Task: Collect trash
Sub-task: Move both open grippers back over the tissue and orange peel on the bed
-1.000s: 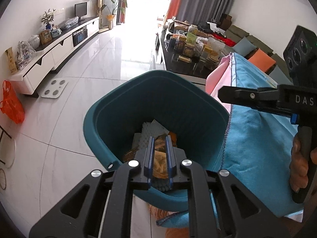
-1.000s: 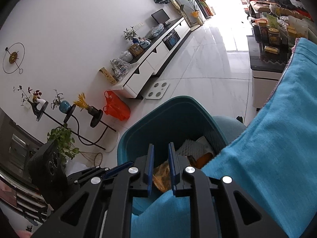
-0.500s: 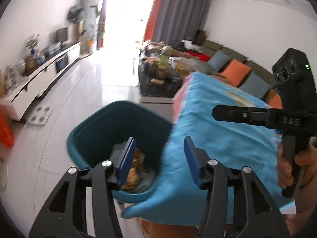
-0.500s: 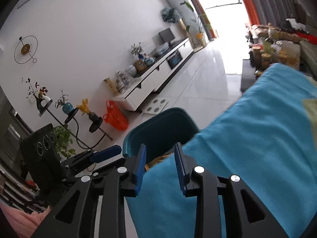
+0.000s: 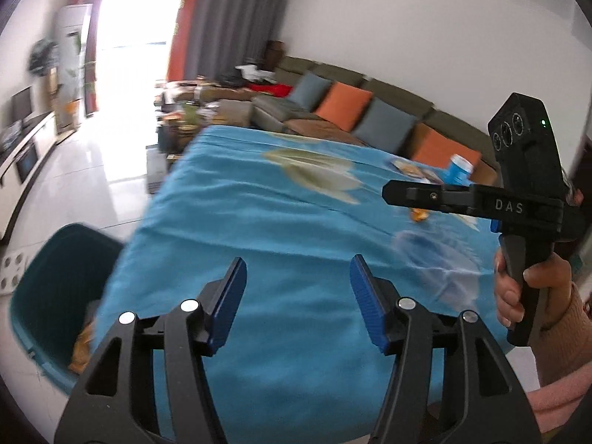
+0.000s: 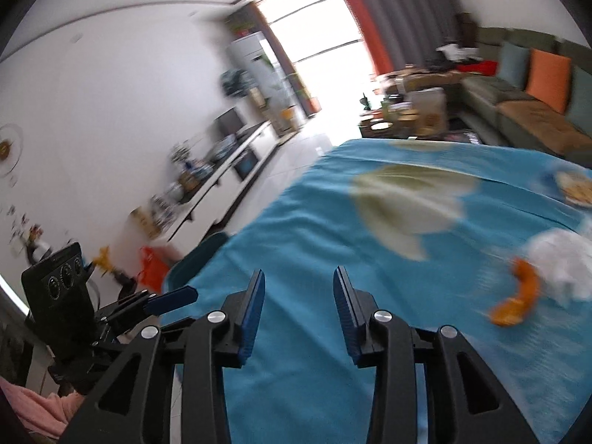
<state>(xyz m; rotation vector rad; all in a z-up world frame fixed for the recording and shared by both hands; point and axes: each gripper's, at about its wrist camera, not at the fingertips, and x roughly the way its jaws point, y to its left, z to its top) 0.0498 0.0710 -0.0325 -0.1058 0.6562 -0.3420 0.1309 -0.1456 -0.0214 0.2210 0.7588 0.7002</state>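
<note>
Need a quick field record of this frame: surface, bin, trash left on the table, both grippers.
surface: table under a blue cloth
bin: teal trash bin beside the table's edge, wrappers inside
trash left: orange peel, white crumpled paper next to it, snack packet, blue cup
left gripper: jaws opening, nothing between them
right gripper: jaws opening, nothing between them
image quality: motion blur in both views
</note>
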